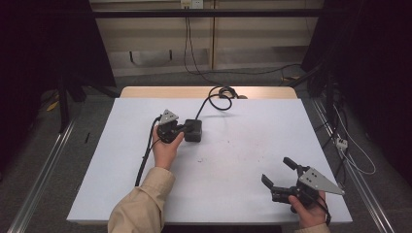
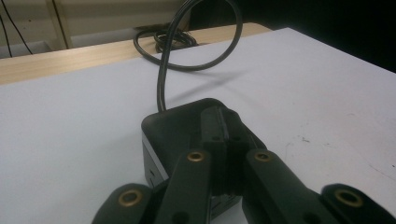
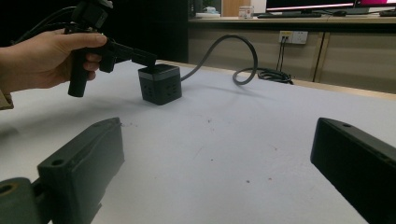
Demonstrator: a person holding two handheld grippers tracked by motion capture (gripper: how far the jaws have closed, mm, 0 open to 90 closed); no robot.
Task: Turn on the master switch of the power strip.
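High view: left tool [image 1: 186,129] closed atop black socket cube [image 1: 193,130], right tool [image 1: 278,173] wide open, empty.

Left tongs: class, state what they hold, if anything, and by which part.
Nothing: the left tongs are shut with their tips resting on top of the black socket cube, not gripping it.

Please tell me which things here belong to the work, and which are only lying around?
In the work:
- left gripper, shut, tips over the cube
- black socket cube
- its cable

Lying about:
- right gripper, open, off to the side
- white table sheet
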